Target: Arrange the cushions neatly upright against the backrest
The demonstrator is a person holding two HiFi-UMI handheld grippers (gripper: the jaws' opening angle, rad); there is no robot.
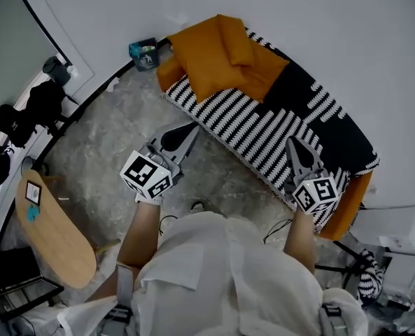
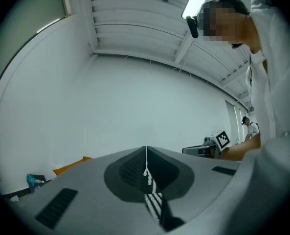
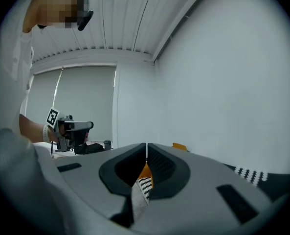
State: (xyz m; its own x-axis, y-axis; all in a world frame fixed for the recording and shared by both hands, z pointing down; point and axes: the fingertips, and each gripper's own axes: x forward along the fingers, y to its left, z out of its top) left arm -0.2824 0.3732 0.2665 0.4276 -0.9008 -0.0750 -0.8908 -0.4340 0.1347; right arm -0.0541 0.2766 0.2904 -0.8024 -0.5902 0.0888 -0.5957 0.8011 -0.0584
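Observation:
A long seat under a black-and-white striped cover (image 1: 252, 128) runs along the white wall. Two orange cushions (image 1: 221, 58) lie slumped in a heap at its far left end, the smaller one on top. A black patterned cushion (image 1: 312, 107) lies flat toward the right. My left gripper (image 1: 192, 133) is shut, its tip at the seat's front edge. My right gripper (image 1: 292, 144) is shut too, over the striped cover farther right. In the left gripper view the jaws (image 2: 145, 151) meet, with striped fabric below them. Below the meeting jaws in the right gripper view (image 3: 146, 148) are orange and striped fabric.
An oval wooden table (image 1: 50, 233) stands at the left, with black camera gear (image 1: 25, 110) behind it. A teal object (image 1: 144, 53) sits on the floor by the wall. White boxes (image 1: 396, 236) and a striped cloth (image 1: 368, 275) crowd the right. Another person (image 2: 250, 126) stands far off.

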